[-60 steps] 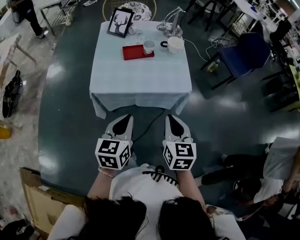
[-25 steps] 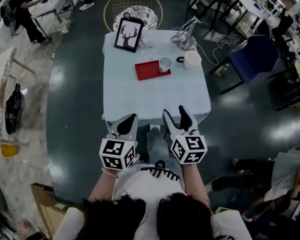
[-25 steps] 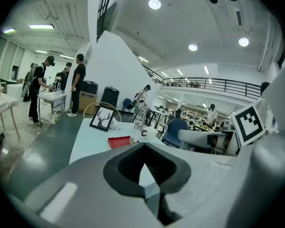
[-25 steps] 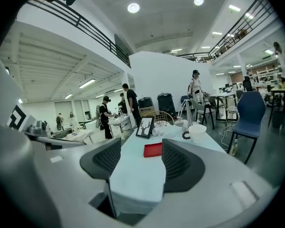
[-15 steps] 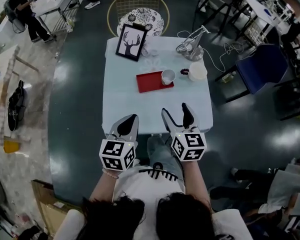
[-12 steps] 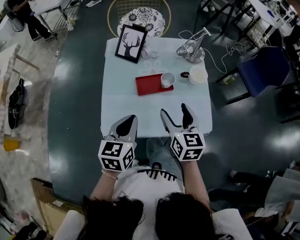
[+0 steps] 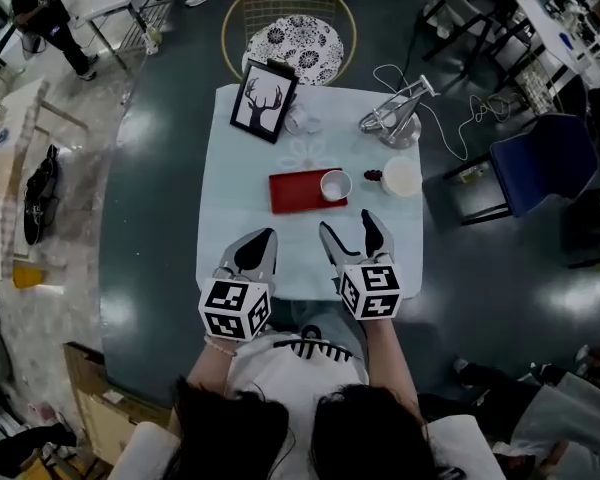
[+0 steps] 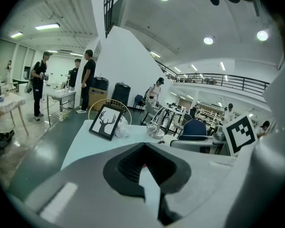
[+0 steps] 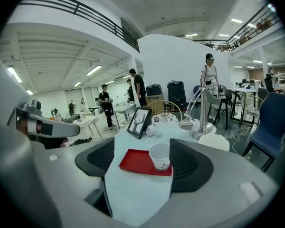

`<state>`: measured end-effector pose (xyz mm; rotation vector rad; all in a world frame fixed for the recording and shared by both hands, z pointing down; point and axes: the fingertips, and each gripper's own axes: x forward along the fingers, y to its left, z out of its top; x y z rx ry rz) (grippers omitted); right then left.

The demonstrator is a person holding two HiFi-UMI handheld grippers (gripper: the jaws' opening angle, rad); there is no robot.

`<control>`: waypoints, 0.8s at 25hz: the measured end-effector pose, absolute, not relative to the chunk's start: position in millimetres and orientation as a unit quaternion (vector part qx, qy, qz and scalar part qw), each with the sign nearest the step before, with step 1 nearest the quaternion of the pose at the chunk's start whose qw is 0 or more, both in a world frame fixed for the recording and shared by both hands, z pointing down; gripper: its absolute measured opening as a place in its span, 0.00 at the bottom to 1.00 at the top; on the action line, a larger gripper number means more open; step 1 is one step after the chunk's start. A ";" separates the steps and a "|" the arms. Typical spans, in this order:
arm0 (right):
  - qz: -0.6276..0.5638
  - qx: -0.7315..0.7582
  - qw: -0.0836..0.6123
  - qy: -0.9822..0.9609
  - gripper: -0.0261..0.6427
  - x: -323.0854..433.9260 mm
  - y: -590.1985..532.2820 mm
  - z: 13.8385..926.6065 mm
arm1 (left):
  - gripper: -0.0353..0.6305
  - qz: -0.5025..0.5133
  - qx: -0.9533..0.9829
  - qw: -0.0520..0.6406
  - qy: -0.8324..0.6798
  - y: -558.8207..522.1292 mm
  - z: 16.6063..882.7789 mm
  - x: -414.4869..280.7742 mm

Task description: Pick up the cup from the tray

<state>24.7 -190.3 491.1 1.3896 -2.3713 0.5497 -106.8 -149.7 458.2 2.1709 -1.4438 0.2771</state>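
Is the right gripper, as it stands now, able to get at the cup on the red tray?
Probably yes. The right gripper is open, and the cup stands upright straight ahead, seen between its jaws, on the right end of the tray. Only bare tablecloth lies between them.

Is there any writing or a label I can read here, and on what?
No text is readable.
Cup: small reddish print low on its side, too blurred to read.
Cubes on the left gripper and right gripper: black-and-white square patterns, no letters.
Framed picture: a deer silhouette, no words.
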 end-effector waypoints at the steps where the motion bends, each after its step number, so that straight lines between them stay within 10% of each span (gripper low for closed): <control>1: 0.189 0.483 0.179 -0.836 0.59 24.9 -195.9 494.8 | 0.05 0.104 0.799 0.257 -0.533 -154.2 459.3 -105.3; 20: 0.205 0.417 0.294 -0.836 0.67 18.5 -276.9 583.7 | 0.05 0.126 0.771 0.304 -0.546 -218.0 487.3 -82.0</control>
